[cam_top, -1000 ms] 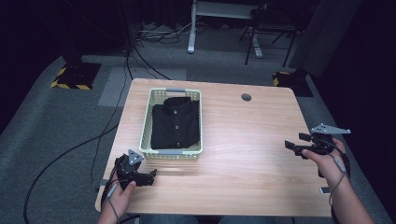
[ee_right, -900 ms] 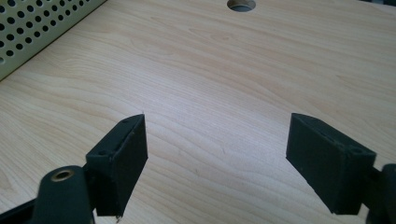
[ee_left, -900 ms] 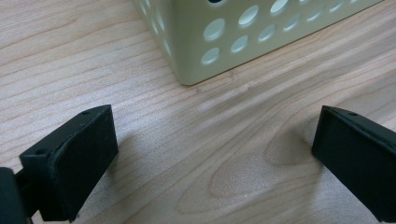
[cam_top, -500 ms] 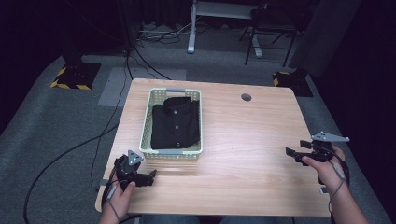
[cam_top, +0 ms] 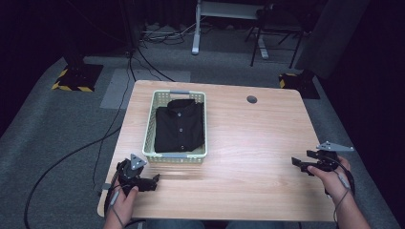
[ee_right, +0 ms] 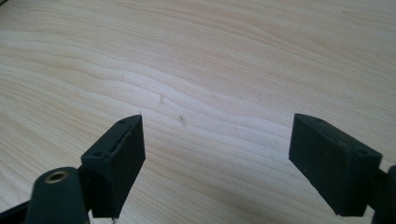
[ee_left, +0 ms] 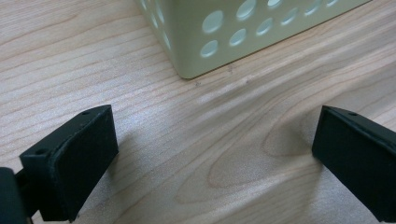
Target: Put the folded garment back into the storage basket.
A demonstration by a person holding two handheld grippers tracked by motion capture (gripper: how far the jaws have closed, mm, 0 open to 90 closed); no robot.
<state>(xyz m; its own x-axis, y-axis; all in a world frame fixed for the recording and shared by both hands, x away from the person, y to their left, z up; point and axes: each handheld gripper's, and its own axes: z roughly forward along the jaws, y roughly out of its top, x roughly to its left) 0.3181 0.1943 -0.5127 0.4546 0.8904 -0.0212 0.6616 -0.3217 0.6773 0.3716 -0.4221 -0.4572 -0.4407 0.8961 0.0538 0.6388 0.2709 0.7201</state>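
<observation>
Basket [cam_top: 155,153] with shirt [cam_top: 179,127] just beyond left tool [cam_top: 152,182]

basket [cam_top: 175,155] blocking table's [cam_top: 258,138] left half, right half open

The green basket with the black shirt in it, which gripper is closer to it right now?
Left. The left gripper sits just off the near left corner of the basket, not touching it. The right gripper is far across the table, near its right edge.
</observation>
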